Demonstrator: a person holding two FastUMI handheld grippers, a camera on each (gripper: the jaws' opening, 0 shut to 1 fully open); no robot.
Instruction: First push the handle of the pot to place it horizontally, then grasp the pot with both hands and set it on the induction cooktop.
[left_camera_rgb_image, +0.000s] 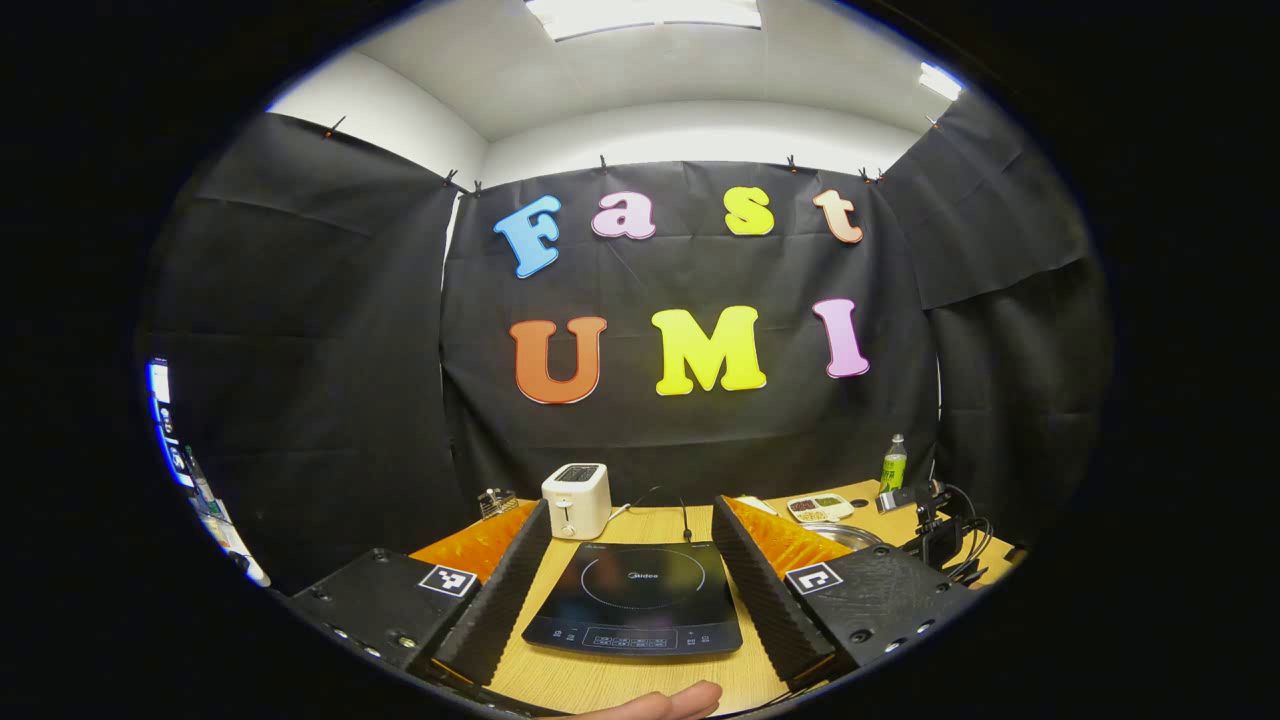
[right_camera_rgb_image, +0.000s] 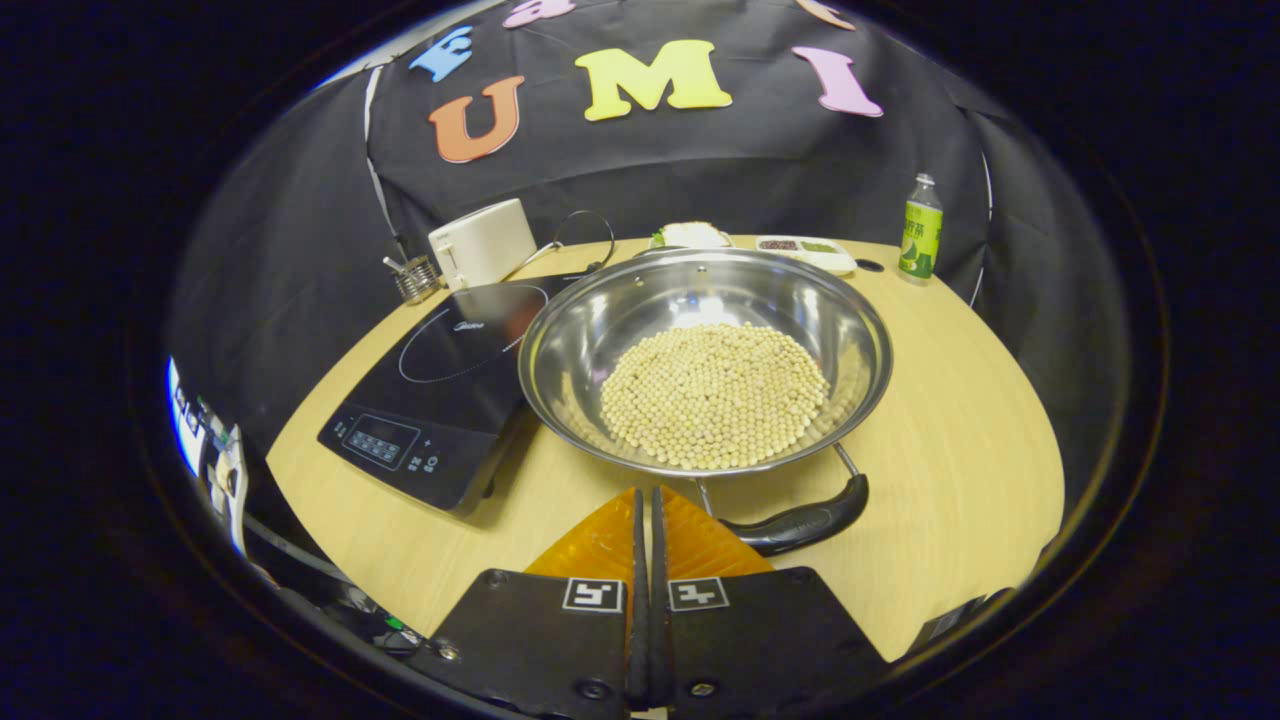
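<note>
With my right gripper (right_camera_rgb_image: 645, 500) fingers clenched to form a blunt pusher, I'm beside the pot (right_camera_rgb_image: 705, 360) handle (right_camera_rgb_image: 800, 520); left gripper (left_camera_rgb_image: 635, 520) waits released over the cooktop (left_camera_rgb_image: 640, 600).

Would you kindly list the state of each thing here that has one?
Left hand-held gripper: open, above the table.
Right hand-held gripper: shut, empty, near the handle.
Pot: on the table, holding beans.
Pot handle: by the near rim.
Induction cooktop: bare.
Bottle: upright, capped.
</note>
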